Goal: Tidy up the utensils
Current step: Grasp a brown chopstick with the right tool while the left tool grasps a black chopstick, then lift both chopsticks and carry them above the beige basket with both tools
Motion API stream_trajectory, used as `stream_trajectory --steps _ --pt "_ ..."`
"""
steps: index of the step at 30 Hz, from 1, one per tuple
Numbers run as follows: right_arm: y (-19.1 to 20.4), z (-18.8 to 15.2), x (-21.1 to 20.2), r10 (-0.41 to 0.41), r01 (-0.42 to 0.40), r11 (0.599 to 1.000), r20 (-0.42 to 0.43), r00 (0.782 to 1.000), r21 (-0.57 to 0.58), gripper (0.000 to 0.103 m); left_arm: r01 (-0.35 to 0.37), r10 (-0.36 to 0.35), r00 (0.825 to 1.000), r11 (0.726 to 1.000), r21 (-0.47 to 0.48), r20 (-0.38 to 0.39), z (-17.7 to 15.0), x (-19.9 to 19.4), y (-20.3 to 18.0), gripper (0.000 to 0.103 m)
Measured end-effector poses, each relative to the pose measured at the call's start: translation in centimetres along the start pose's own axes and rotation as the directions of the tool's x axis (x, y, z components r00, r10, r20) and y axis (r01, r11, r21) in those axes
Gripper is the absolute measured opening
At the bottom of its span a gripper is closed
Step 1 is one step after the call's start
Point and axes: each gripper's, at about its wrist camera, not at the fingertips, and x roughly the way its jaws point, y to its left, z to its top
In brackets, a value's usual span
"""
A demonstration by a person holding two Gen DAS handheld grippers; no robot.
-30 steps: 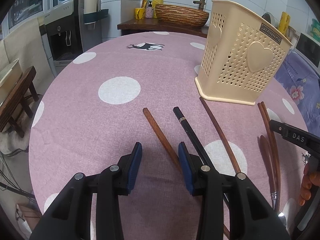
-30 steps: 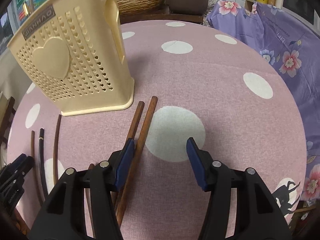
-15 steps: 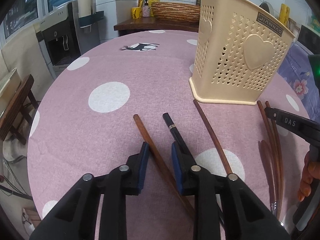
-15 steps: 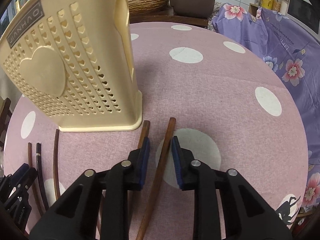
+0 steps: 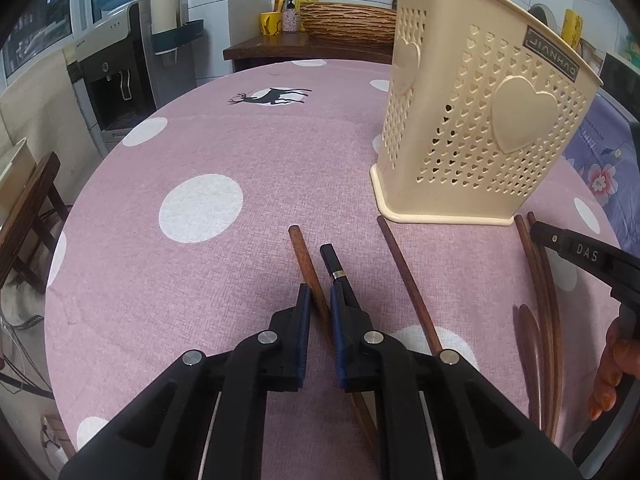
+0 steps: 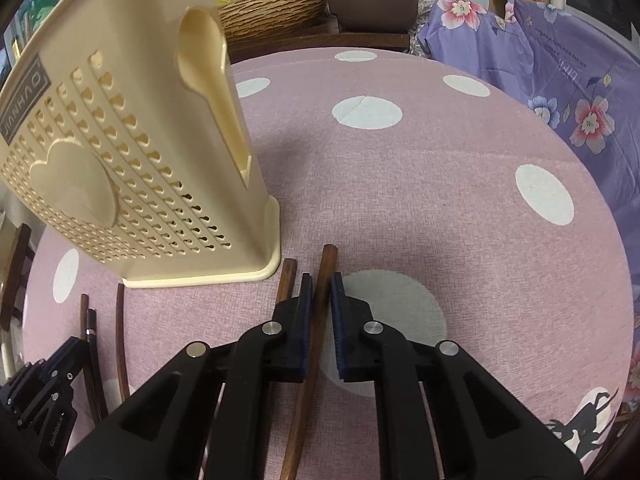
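Left wrist view: left gripper (image 5: 319, 294) jaws clamped on brown chopstick (image 5: 303, 254); holder (image 5: 480, 120) at 2 o'clock. Right gripper (image 6: 320, 284) jaws clamped on brown stick (image 6: 326, 264).

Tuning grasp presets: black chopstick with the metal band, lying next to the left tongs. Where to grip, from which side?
Grip the black chopstick on its bare shaft just behind the metal band, coming from above with the pads straddling its width. It lies flat on the tablecloth, close beside the brown chopstick that the left tongs are shut on, so a side approach would likely nudge that neighbour.
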Motion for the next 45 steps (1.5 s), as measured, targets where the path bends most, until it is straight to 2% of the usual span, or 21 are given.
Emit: stream_trajectory --steps 12,15,19,22,30,38,45 --pt "-2.6 0.7 -1.6 0.103 -0.108 0.988 0.048 0.994 0.109 0.009 0.056 -0.055 0.998 0.997 -0.045 0.009 0.7 0.1 1.1 0.008" --pt "-3.4 1.0 -2.9 0.135 -0.144 0.981 0.08 0.988 0.127 0.009 0.085 -0.082 0.996 0.994 -0.066 0.034 1.2 -0.8 1.7 0.008" --pt "-4.4 1.6 -5.8 0.18 -0.199 0.97 0.14 0.974 0.136 0.009 0.112 -0.103 0.989 0.991 -0.077 0.105 2.3 -3.5 2.5 0.008" --pt "-4.4 2.1 -8.6 0.214 -0.236 0.967 0.192 0.958 0.098 0.009 0.139 -0.124 0.978 0.987 -0.08 0.165 3.2 -5.9 3.2 0.008" --pt "-4.3 3.3 -15.7 0.258 -0.261 0.965 0.319 0.912 -0.033 0.008 0.145 -0.118 0.941 0.987 -0.064 0.318 5.4 -11.8 5.0 0.008" --pt "-3.8 3.7 -18.6 0.259 -0.243 0.966 0.374 0.89 -0.09 0.008 0.149 -0.117 0.92 0.987 -0.056 0.375 6.6 -13.6 5.4 0.008" --pt "-3.6 4.1 -19.9 0.25 -0.22 0.968 0.401 0.881 -0.12 0.008 0.136 -0.111 0.913 0.99 -0.038 0.394 7.2 -13.9 5.2 0.007"
